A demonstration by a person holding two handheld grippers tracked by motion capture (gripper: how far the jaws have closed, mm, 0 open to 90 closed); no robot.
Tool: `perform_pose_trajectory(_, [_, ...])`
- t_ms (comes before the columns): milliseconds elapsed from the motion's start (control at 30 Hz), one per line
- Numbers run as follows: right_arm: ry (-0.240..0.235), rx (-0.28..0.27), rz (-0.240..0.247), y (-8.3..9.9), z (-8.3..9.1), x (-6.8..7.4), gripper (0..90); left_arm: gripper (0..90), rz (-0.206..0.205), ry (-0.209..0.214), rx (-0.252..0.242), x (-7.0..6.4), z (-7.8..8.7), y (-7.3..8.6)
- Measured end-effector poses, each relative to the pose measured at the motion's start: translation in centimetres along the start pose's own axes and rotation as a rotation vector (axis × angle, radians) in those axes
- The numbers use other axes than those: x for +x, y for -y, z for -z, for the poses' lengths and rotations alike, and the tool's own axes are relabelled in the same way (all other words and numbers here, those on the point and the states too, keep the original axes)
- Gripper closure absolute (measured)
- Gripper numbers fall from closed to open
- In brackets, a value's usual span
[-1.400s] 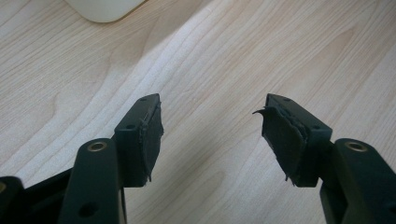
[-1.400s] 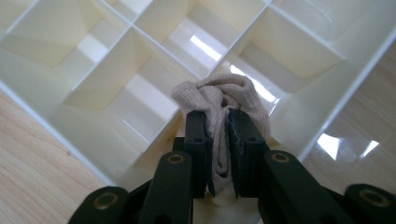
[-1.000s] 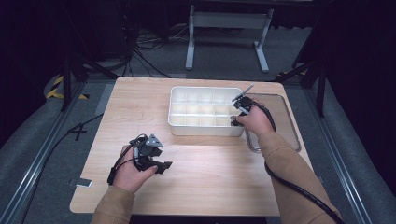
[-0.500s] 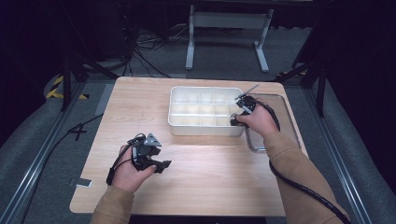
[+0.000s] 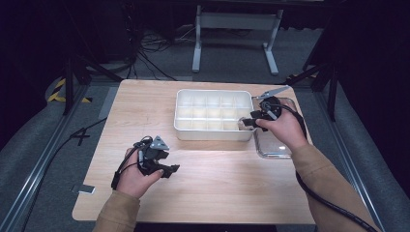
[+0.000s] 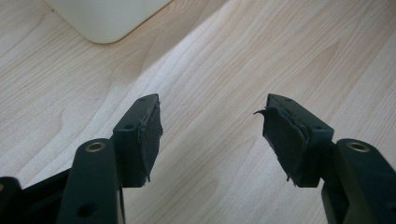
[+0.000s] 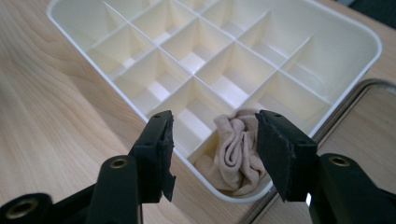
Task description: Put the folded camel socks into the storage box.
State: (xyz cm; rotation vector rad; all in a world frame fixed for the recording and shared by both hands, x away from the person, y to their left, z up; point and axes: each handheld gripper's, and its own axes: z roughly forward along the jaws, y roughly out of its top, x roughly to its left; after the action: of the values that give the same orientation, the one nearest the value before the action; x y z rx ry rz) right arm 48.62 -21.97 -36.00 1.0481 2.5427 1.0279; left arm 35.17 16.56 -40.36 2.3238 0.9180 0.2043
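A white compartment tray (image 5: 186, 128) (image 7: 364, 37) stands on the wooden table. A crumpled beige cloth (image 7: 236, 151) lies in its near right corner compartment, also seen as a pale cloth (image 5: 240, 124) in the high view. My right gripper (image 5: 246, 123) (image 7: 212, 149) hovers open just over that corner, its jaws on either side of the cloth without pinching it. My left gripper (image 5: 169, 169) (image 6: 210, 135) rests open low over bare wood at the front left, nothing between its jaws, a corner of the tray (image 6: 100, 21) ahead of it.
A clear lid (image 5: 275, 147) lies flat on the table right of the tray, under my right hand. Cables trail from both grippers. A metal stand (image 5: 234, 21) and floor cables sit beyond the far edge. The other tray compartments hold nothing.
My right gripper moved left and toward me from the tray's right end to its near right corner. The left gripper stayed put.
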Motion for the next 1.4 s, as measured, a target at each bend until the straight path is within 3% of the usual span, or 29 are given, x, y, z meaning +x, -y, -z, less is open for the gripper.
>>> perform_pose_trajectory(267, [-0.060, -0.133, 0.035, 2.3, 3.0, 1.3, 43.7, 37.8, 0.017, 0.027, -0.025, 0.3, 0.2, -0.4])
perform_pose_trajectory(367, [-0.070, -0.146, 0.047, 3.1, 3.6, 1.8, 43.5, 38.2, 0.012, 0.007, 0.004, 0.3, 0.3, -0.6])
perform_pose_trajectory(400, [-0.070, -0.148, 0.055, 3.4, 3.9, 2.0, 43.8, 38.3, 0.018, 0.000, -0.007, 0.3, 0.2, -0.7])
perform_pose_trajectory(633, [-0.065, -0.196, 0.182, 6.1, 5.7, 5.1, 41.0, 38.6, -0.006, 0.040, -0.004, 0.1, 0.5, -1.0])
perform_pose_trajectory(733, [-0.094, -0.235, 0.152, 7.5, 6.0, 6.0, 39.7, 38.6, -0.007, 0.043, 0.000, 0.1, 0.6, -1.0])
perform_pose_trajectory(833, [-0.094, -0.225, 0.157, 8.0, 5.9, 6.5, 38.8, 38.5, 0.004, 0.050, 0.011, 0.0, 0.6, -0.9])
perform_pose_trajectory(1000, [-0.093, -0.138, 0.182, 9.2, 5.0, 7.4, 37.5, 38.3, -0.005, 0.053, 0.018, -0.1, 0.8, -0.9])
perform_pose_trajectory(1233, [-0.106, -0.145, 0.142, 10.3, 3.4, 8.3, 37.0, 38.6, -0.023, 0.063, 0.016, -0.3, 0.9, -0.9])
perform_pose_trajectory(1333, [-0.128, -0.134, 0.148, 11.0, 2.5, 8.5, 38.1, 38.3, -0.037, 0.077, 0.024, -0.5, 0.8, -0.9])
perform_pose_trajectory(1400, [-0.150, -0.133, 0.179, 11.5, 1.6, 8.7, 38.8, 37.7, -0.057, 0.089, 0.040, -0.6, 0.7, -0.8])
